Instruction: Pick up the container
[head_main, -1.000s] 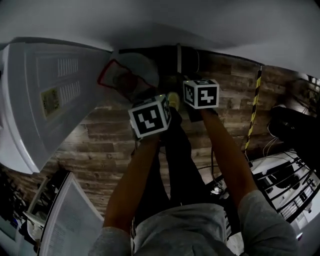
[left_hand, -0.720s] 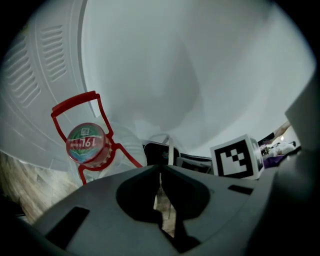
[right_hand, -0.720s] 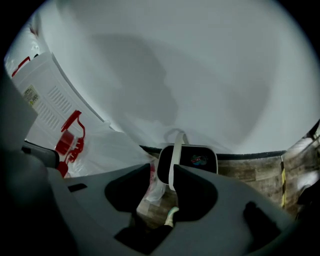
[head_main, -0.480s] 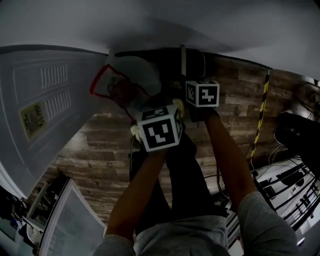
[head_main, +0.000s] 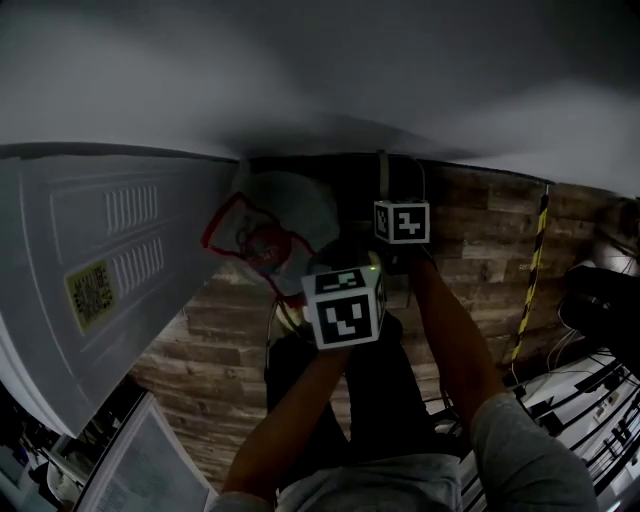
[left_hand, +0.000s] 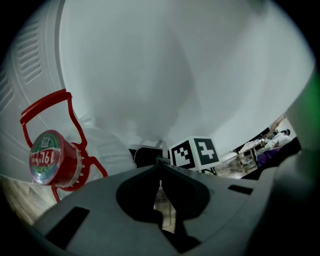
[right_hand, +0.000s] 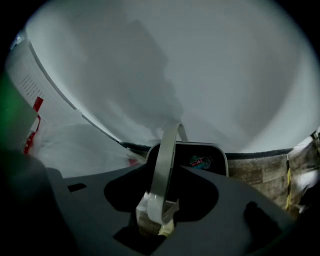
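Showing the right gripper, jaws just opening wide around the dark container's stiff grey handle at twelve o'clock, probably the surest, if slippery, hold; the left gripper's jaws sit together, empty.

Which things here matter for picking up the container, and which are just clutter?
Job: container, its handle.
Lying about: jug, white appliance, striped tape.
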